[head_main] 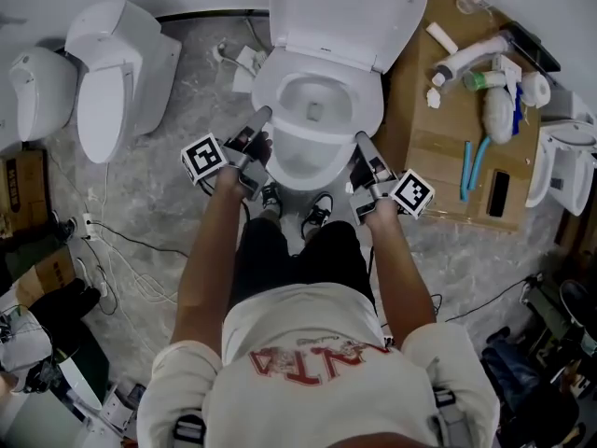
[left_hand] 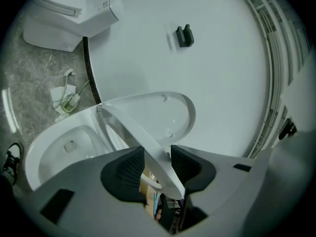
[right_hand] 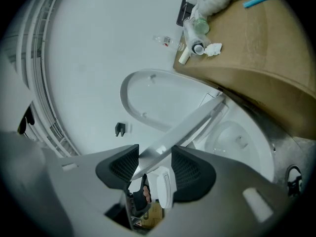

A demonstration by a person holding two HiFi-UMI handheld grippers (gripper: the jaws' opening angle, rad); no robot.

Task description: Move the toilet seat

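Observation:
The white toilet (head_main: 368, 110) stands against the wall with its lid (head_main: 345, 12) up. Its seat (head_main: 308, 166) is tilted partway up off the bowl (left_hand: 64, 147). In the left gripper view the seat (left_hand: 133, 127) runs slantwise between the dark pads, and my left gripper (left_hand: 158, 157) is shut on its left rim. The right gripper view shows the seat (right_hand: 192, 125) crossing the pads the same way, with my right gripper (right_hand: 155, 159) shut on the right rim. From the head view, the left gripper (head_main: 261, 124) and right gripper (head_main: 362, 146) flank the bowl.
A second toilet (head_main: 117, 73) and another white fixture (head_main: 37, 91) stand at the left. A cardboard surface (head_main: 438, 147) to the right of the bowl carries bottles, wipes and blue tools. Cables (head_main: 121, 250) trail over the grey floor. My shoes (head_main: 298, 213) are just in front of the bowl.

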